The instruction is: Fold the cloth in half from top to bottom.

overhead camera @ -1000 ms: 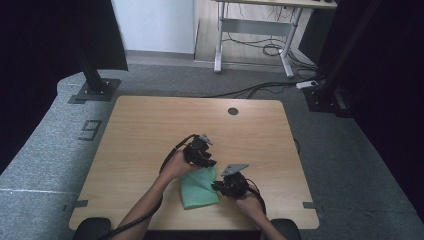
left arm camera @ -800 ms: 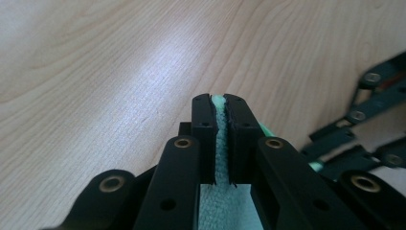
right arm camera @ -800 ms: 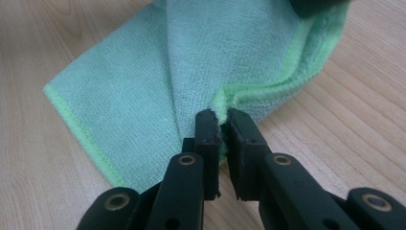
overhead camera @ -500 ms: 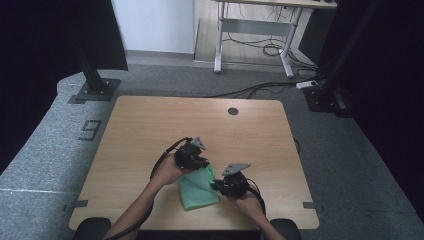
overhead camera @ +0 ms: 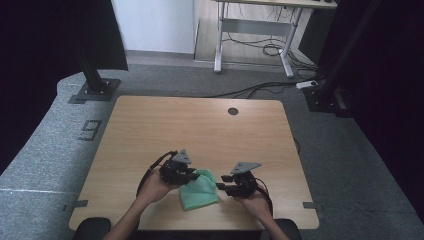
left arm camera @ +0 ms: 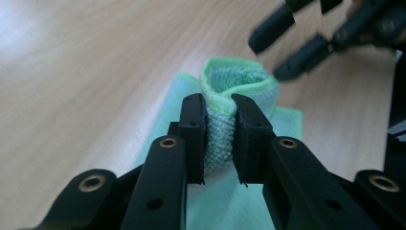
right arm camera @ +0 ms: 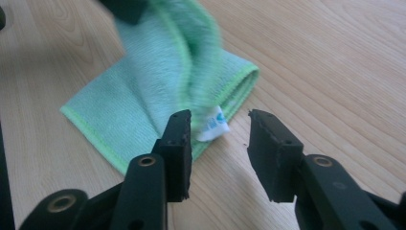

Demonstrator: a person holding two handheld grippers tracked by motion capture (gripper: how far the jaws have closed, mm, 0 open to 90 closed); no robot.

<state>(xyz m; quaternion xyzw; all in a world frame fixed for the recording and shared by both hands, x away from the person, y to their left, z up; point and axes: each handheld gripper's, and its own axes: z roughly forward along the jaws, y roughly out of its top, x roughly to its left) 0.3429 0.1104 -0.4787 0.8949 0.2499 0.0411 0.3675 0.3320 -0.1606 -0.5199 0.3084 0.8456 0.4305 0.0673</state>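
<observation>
From the high view, the left tongs (overhead camera: 192, 173) have slid toward the near edge of the pale wooden bench (overhead camera: 150, 125) since a second ago, and the right tongs (overhead camera: 222, 181) have drawn off to the right of the soft green terry cloth (overhead camera: 200, 192); I judge a fold is being drawn over.

In the left gripper view, the left tongs (left arm camera: 219, 136) are clenched on a raised, looped fold of the cloth (left arm camera: 225, 86), the rest lying flat.

In the right gripper view, the right tongs (right arm camera: 219, 143) are released, gaping near a white label (right arm camera: 213, 125) at the cloth's (right arm camera: 124, 115) hemmed edge.
</observation>
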